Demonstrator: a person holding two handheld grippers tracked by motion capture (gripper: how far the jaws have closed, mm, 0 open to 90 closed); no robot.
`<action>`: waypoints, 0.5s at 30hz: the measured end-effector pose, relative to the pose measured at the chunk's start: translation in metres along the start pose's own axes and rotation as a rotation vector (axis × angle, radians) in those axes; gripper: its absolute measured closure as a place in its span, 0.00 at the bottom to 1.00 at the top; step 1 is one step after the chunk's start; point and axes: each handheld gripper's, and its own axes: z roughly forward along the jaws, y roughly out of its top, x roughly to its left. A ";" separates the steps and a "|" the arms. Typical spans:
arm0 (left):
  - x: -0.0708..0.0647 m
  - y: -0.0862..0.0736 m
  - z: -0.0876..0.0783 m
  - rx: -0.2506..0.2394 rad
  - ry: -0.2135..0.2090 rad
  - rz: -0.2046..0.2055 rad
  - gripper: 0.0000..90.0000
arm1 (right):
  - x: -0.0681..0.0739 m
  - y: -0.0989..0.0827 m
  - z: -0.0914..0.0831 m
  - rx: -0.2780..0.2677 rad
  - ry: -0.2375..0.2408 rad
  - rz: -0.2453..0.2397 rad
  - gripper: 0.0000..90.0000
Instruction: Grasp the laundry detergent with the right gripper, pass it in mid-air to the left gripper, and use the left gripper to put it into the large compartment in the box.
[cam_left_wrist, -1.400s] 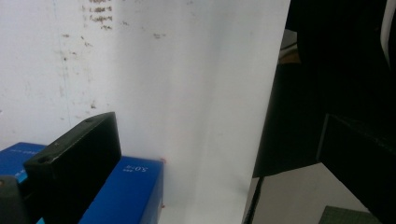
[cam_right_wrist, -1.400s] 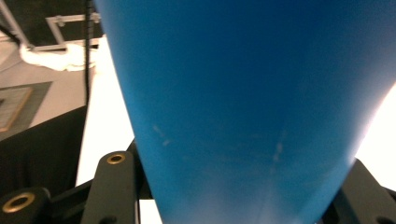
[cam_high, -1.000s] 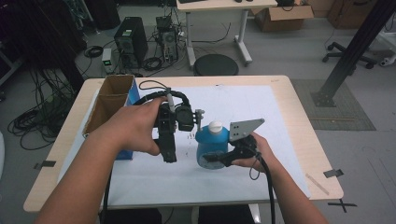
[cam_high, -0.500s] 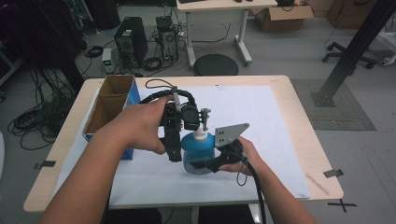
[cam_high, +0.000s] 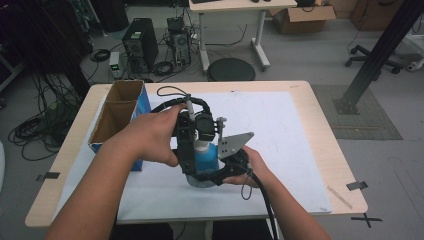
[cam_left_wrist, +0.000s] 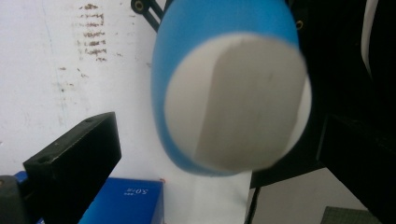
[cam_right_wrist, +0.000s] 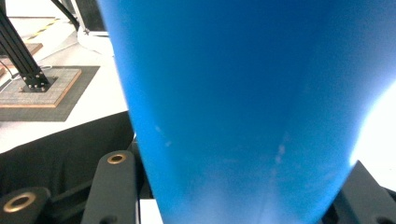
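Blue plastic bottle (cam_high: 206, 159) sits near the middle of the counter (cam_high: 300, 125), your right gripper (cam_high: 220, 172) clamped round its body. Your left gripper (cam_high: 187, 150) hangs over the white cap (cam_left_wrist: 236, 105), jaws spread either side, not pressing. Judged from this, the hold is done; gripping and turning the cap remains.

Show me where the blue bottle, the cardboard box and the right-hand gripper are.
blue bottle (cam_high: 206, 156), high view, on its blue body.
cardboard box (cam_high: 111, 121), high view, on its brown inside wall.
right gripper (cam_high: 212, 176), high view, between the jaws at the bottle's base.
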 end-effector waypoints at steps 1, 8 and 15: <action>0.000 0.000 0.000 0.001 -0.001 -0.001 0.00 | 0.000 0.000 0.002 0.002 0.002 0.001 0.51; -0.001 -0.001 0.007 0.008 -0.006 0.000 0.00 | 0.001 0.002 0.011 0.002 0.006 0.008 0.51; -0.001 -0.002 0.011 0.012 -0.005 0.001 0.00 | 0.003 0.007 0.016 -0.010 0.014 0.004 0.51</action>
